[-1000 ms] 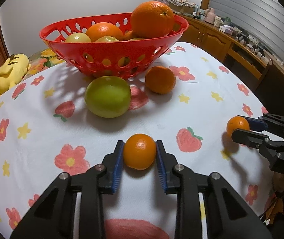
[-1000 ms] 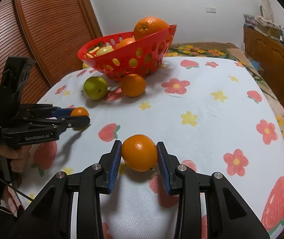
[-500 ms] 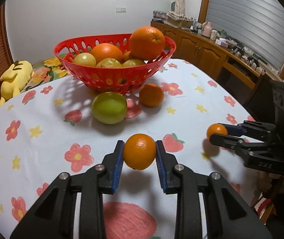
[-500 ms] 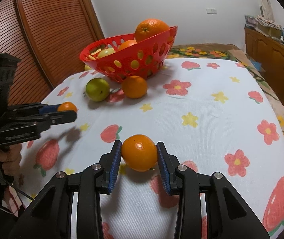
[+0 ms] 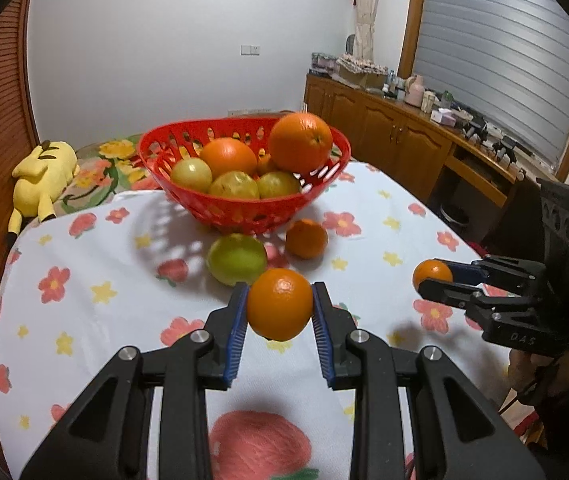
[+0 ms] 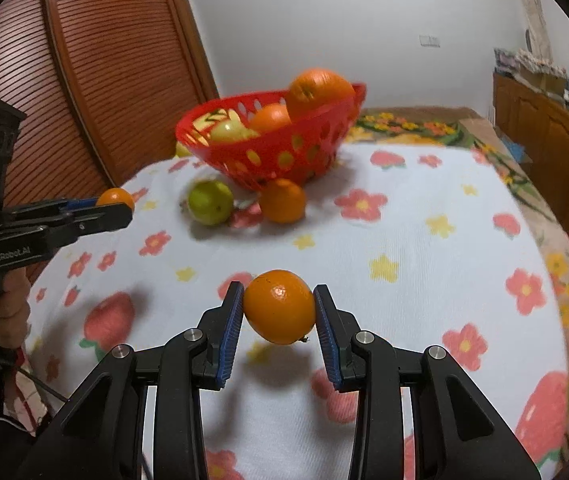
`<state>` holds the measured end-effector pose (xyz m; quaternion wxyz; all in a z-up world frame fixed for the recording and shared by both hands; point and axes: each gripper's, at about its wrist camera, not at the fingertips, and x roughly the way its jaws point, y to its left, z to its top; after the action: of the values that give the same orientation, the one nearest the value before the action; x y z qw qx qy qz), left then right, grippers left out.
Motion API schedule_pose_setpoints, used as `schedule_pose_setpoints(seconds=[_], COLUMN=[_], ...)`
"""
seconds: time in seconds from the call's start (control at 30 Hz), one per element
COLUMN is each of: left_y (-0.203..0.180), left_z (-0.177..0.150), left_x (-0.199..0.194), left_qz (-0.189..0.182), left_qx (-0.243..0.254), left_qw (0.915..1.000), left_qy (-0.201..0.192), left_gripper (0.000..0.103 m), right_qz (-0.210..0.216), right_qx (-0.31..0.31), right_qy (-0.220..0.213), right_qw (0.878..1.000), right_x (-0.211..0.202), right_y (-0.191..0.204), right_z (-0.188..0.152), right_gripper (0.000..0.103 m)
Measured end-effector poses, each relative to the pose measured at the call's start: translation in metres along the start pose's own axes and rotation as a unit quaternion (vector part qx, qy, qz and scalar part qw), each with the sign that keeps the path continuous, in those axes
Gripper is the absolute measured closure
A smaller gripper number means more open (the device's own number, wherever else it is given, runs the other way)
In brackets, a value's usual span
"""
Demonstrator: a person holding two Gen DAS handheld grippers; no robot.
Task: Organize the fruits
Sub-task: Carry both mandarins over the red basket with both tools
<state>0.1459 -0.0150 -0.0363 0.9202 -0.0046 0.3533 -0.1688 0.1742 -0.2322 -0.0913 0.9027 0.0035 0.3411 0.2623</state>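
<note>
the left hand-held gripper [image 5: 280, 306] is clamped on an orange [image 5: 279, 303] between its blue pads, lifted clear above the flowered surface [image 5: 96, 292]. the right hand-held gripper [image 6: 279, 308] likewise grips a second orange [image 6: 280, 306] off the cloth. beyond them lie a green fruit [image 5: 237, 258] and a small orange [image 5: 306, 238], just before the red basket [image 5: 244, 210].
</note>
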Motion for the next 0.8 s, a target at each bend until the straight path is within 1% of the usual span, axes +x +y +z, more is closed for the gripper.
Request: schedule_pose_setpoints(seconds=[0.2, 0.33, 0.6, 0.8], left_y=[0.006, 0.012, 0.030, 0.045], left_z=[0.010, 0.019, 0.034, 0.045], left_x=[-0.008, -0.009, 0.002, 0.015], left_qz=[0.003, 0.006, 0.015, 0.016], left_qx=[-0.006, -0.006, -0.019, -0.031], left_qw=[0.9998, 0.9997, 0.9995, 0.9992], left_qy=[-0.016, -0.024, -0.023, -0.018], left_gripper=[0.075, 0.075, 0.074, 0.074], right_qz=[0.001, 0.001, 0.009, 0.027], right_qx=[-0.015, -0.027, -0.052, -0.069], right_qy=[-0.023, -0.032, -0.038, -0.028], right_qw=[1.000, 0.999, 0.998, 0.997], right_x=[-0.014, -0.016, 0.000, 0.024], right_y=[0.007, 0.010, 0.015, 0.019], right_z=[0.024, 0.041, 0.077, 0.100], right_gripper=[0.068, 0.068, 0.068, 0.068])
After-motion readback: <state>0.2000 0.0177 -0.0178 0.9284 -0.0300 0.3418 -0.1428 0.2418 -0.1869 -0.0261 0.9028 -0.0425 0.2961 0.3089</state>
